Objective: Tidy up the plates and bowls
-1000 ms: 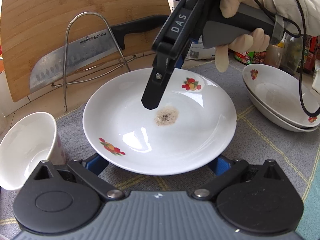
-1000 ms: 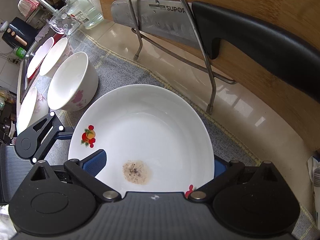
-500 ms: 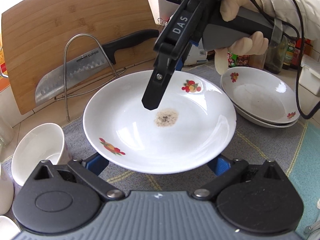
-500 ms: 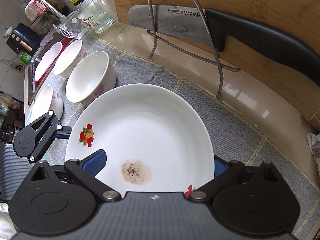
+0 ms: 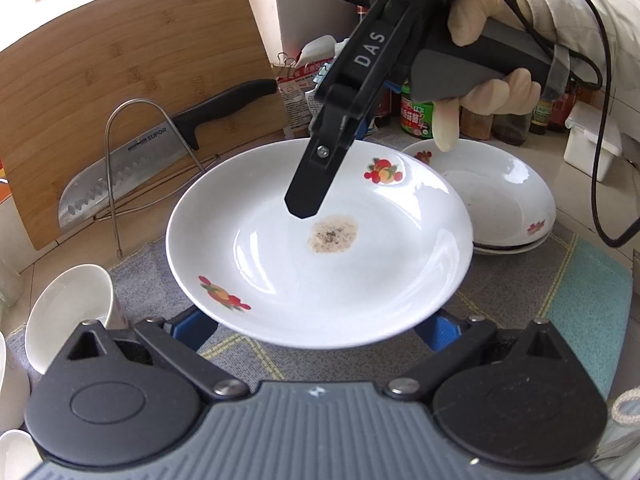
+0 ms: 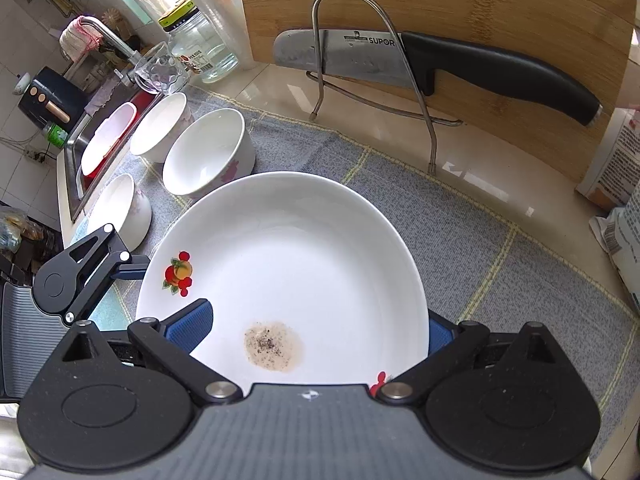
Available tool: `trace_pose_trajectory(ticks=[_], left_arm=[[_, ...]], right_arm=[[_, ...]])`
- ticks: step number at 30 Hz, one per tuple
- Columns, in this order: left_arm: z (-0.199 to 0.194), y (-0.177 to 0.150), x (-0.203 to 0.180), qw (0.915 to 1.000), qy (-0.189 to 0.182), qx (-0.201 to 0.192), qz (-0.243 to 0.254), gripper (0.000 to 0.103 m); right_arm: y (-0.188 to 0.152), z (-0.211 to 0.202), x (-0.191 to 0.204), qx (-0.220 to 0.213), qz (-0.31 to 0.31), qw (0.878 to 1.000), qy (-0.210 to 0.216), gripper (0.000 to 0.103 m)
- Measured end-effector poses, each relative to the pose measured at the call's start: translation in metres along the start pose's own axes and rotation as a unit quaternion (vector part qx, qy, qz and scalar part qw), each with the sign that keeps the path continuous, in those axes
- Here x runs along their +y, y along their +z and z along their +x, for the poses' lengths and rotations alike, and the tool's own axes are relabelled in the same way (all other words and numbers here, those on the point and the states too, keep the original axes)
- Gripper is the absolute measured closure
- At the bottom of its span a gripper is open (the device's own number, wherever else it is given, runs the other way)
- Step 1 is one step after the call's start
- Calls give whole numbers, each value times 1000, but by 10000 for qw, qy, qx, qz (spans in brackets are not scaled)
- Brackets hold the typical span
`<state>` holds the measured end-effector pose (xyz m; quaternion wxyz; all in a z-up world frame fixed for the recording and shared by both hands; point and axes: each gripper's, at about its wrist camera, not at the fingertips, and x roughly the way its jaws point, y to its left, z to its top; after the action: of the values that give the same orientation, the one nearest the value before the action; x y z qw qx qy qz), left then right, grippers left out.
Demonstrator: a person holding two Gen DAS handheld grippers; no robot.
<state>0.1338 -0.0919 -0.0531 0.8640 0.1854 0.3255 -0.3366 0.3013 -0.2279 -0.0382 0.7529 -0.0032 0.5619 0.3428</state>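
Observation:
A white plate point(image 5: 320, 248) with fruit prints and a brown speckled stain is held in the air over the grey mat. My right gripper point(image 6: 316, 328) is shut on the plate point(image 6: 288, 264): one blue pad lies on top, the other under the rim. My left gripper point(image 5: 316, 326) sits at the plate's near underside; its blue pads point(image 5: 192, 326) show below the rim, and its grip is unclear. A stack of two similar plates point(image 5: 496, 204) rests at the right. White bowls point(image 6: 208, 152) stand at the left.
A bamboo cutting board point(image 6: 440, 4), a knife point(image 6: 420, 60) and a wire rack point(image 6: 372, 64) stand behind the mat. Sauce bottles point(image 5: 416, 116) and packets line the back right. A sink point(image 6: 80, 144), a tap and glass jars lie to the left.
The plate, held by both grippers, has moved right over the mat toward the stacked plates. The bowls and cutting board have slid away to the left in both views.

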Motion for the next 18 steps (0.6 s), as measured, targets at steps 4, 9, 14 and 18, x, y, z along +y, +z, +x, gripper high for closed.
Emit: trace_pose_trajectory(ticks=[4,9,14,18], left_arm=[[0,5,-9,9999,-93,-13,116,1],[-2,9,-23,9993,-207,-30,307,1],[1,16,-35,9984,-354,-62,432,1],[4,20,-46,9972,-480,-69,564,1]], right_arm=[[-13,-10,-1,-96,116,9999,-32,0],[-32,-20,-6,-209,324,9992,-86,0],[-52,-33,-12,-310,512,9981,-161,0],[-68,-41,-18,-377,696,9966,-234,0]])
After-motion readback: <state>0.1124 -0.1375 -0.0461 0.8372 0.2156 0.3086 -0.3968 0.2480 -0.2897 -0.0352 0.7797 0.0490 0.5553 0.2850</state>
